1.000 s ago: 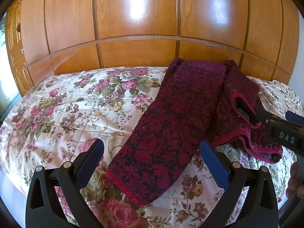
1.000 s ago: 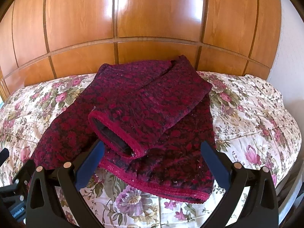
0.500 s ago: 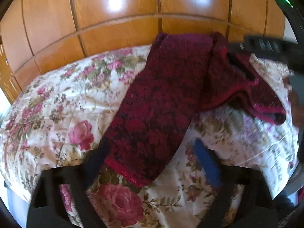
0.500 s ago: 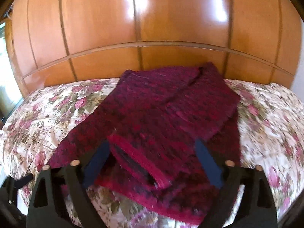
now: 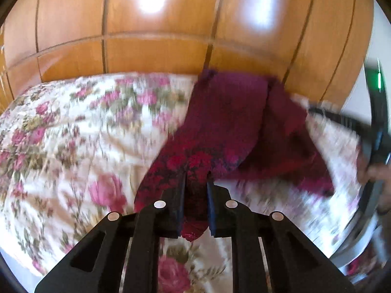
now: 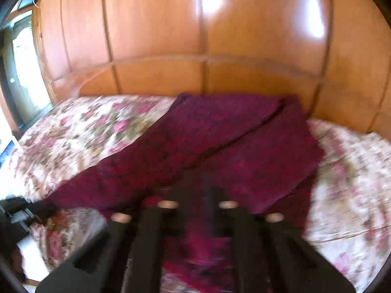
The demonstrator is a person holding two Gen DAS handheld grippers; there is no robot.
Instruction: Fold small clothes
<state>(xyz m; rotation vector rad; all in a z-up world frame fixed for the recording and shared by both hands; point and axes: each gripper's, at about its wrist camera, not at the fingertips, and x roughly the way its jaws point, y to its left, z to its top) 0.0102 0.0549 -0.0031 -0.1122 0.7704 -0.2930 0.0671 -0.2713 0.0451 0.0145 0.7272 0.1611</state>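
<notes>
A dark red patterned garment (image 5: 227, 122) lies on the floral bedspread (image 5: 73, 134), one leg stretched toward me, the other folded over to the right. My left gripper (image 5: 195, 183) is shut on the hem end of the stretched leg. In the right wrist view the same garment (image 6: 220, 141) spreads across the bed. My right gripper (image 6: 195, 185) is closed down on the near cloth, and the image is blurred. The right gripper also shows at the right edge of the left wrist view (image 5: 376, 134).
A glossy wooden headboard and wall panels (image 5: 171, 36) rise behind the bed. The bedspread (image 6: 349, 183) extends right of the garment. A window (image 6: 22, 73) is at far left. The left gripper (image 6: 17, 212) shows at the left edge.
Both grippers have moved forward and down onto the garment and closed: the left on the end of the stretched leg, the right on the near folded cloth. Both views are blurred by motion.
</notes>
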